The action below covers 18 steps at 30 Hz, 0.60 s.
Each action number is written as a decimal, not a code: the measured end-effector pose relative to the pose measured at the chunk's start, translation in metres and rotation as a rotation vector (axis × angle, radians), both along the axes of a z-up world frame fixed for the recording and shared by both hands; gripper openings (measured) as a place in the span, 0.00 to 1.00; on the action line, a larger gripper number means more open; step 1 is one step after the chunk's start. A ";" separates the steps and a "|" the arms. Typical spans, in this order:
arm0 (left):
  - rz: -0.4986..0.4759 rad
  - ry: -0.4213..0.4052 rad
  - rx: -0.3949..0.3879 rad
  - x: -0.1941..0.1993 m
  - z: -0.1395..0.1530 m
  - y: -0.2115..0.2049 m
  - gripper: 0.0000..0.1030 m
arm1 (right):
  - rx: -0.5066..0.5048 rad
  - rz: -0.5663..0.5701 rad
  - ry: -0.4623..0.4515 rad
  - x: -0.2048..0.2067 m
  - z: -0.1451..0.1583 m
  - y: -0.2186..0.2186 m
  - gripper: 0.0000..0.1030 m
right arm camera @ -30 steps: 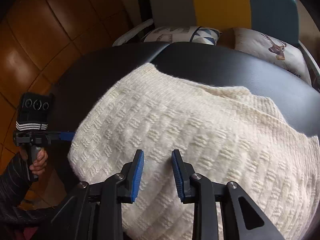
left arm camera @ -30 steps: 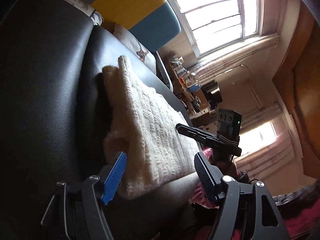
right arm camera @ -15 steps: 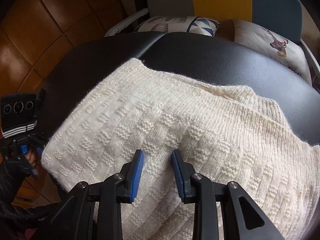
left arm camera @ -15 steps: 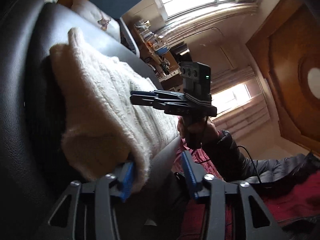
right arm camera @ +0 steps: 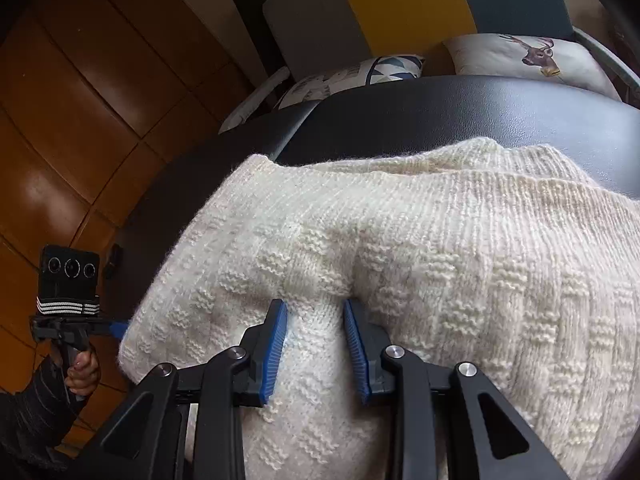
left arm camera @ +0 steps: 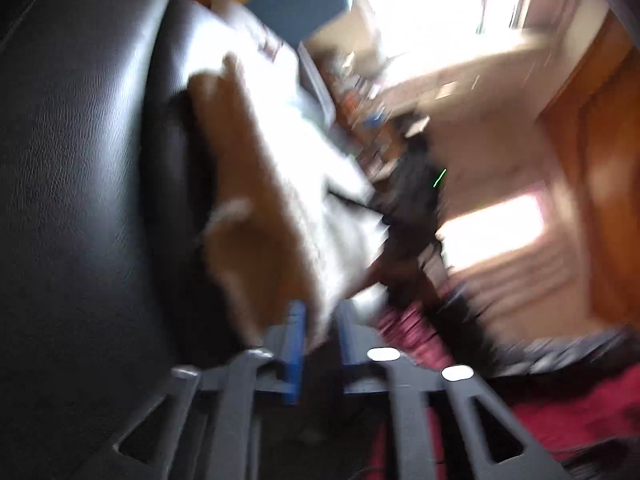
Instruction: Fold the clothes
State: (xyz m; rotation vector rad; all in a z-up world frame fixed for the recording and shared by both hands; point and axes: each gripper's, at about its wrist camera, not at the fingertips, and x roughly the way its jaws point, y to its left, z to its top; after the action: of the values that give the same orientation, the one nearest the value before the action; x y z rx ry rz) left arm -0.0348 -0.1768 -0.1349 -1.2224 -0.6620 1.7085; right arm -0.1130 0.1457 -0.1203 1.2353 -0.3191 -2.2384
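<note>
Right gripper (right arm camera: 315, 312): the jaws are closed on a pinched ridge of the cream knit sweater (right arm camera: 440, 264), with fabric bunched between the blue pads (right arm camera: 276, 344) at lower centre of the right wrist view. Left gripper (left arm camera: 318, 320): the jaws stand narrowly apart with an edge of the same sweater (left arm camera: 280, 184) between the pads at lower centre of the left wrist view; that view is heavily blurred, but the cloth appears clamped.

The sweater lies on a black leather surface (right arm camera: 460, 112). In the right wrist view it fills the centre and right of the frame, its knit showing a block pattern, with a plain ribbed band along its upper edge. The leather shows above it and to its left.

In the right wrist view the left gripper (right arm camera: 116, 328) appears at the lower left of the frame, touching the left edge of the sweater. A hand (right arm camera: 82, 372) in a dark sleeve holds its grip, and the camera block sits above the handle.

At the top of the right wrist view, two printed cushions (right arm camera: 532, 60) rest beyond the leather surface, in front of a grey, yellow and blue panel (right arm camera: 400, 4). Wooden panelling (right arm camera: 80, 100) fills the left of the frame.

In the left wrist view, bright windows (left arm camera: 440, 4) occupy the upper right.
</note>
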 end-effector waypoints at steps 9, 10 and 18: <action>0.087 -0.027 -0.065 -0.026 0.004 0.033 0.61 | 0.238 0.051 0.085 0.030 0.037 -0.007 0.32; 0.085 -0.026 -0.106 -0.028 0.004 0.039 0.36 | 0.313 0.065 0.094 0.035 0.035 -0.007 0.32; 0.168 -0.110 -0.183 -0.024 -0.022 0.036 0.09 | 0.368 0.025 0.130 0.078 0.010 0.021 0.36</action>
State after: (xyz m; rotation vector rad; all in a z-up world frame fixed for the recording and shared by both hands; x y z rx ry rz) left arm -0.0587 -0.1408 -0.1569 -1.4303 -0.7024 1.8848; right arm -0.0351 0.1671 -0.1102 1.2535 0.1665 -2.4125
